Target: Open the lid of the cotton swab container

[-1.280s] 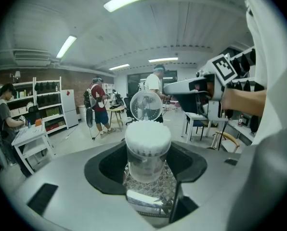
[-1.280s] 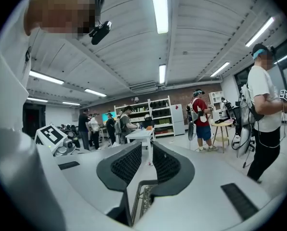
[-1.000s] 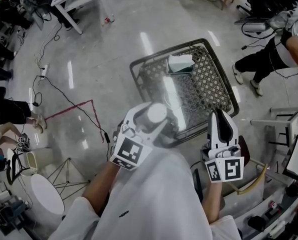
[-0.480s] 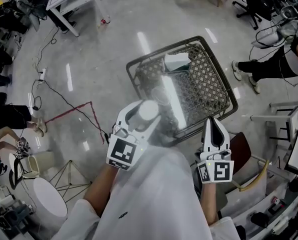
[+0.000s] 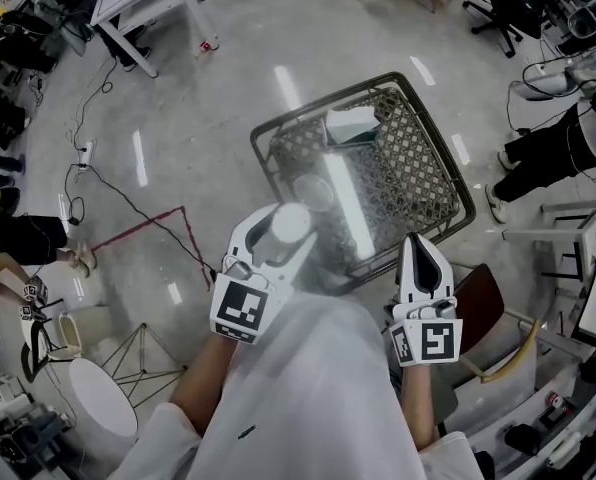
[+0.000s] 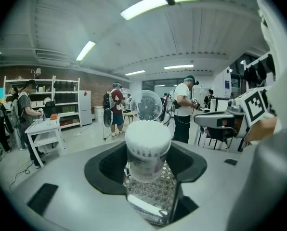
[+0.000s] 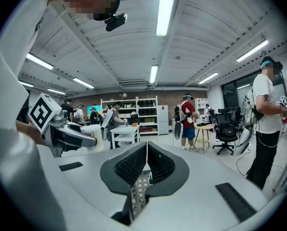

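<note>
Steadiness first: hold the left tongs [image 6: 147, 170] clamped round the container [image 6: 146, 162], upright, grip low and clear of the lid [image 6: 146, 105], seemingly tipped back already behind the exposed swabs [image 6: 148, 131]. Use the right tongs [image 7: 146, 159], clenched on nothing, only to nudge that lid further. Container between left jaws, over a basket [image 5: 418, 173], well apart from the right tongs.

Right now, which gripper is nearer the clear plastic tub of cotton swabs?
Left. The left gripper clamps the clear plastic swab tub; the right gripper, shut and empty, hangs apart to its right.
</note>
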{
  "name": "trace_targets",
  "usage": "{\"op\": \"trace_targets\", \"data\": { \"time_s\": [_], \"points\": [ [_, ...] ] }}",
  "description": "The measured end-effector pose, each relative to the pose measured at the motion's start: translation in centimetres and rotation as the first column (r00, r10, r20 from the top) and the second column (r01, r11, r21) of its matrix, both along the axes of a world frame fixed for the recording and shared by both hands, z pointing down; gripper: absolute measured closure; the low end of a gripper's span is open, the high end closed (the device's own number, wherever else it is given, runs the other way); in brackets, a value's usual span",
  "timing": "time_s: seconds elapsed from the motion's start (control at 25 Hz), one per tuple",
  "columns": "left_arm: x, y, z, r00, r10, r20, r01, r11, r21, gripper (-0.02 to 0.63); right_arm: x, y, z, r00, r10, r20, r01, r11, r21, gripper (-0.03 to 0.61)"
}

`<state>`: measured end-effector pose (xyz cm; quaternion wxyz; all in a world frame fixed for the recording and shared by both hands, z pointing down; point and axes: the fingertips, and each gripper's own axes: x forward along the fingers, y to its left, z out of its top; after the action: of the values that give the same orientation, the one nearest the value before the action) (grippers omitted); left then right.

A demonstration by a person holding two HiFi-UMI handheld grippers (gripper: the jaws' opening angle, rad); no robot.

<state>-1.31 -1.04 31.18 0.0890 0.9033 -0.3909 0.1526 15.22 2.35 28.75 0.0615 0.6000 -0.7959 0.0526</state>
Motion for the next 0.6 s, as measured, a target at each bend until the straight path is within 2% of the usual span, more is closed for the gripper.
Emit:
{"op": "trace_targets", "data": {
  "time_s": [0.6],
  "points": [
    [0.28,-0.28,-0.48,1.000,-0.005,-0.010,0.005,1.000,0.015,0.370,-0.27,-0.43,-0.02,1.000,-0.020,-0.012,0.020,1.000,-0.005,0.574]
  ]
}}
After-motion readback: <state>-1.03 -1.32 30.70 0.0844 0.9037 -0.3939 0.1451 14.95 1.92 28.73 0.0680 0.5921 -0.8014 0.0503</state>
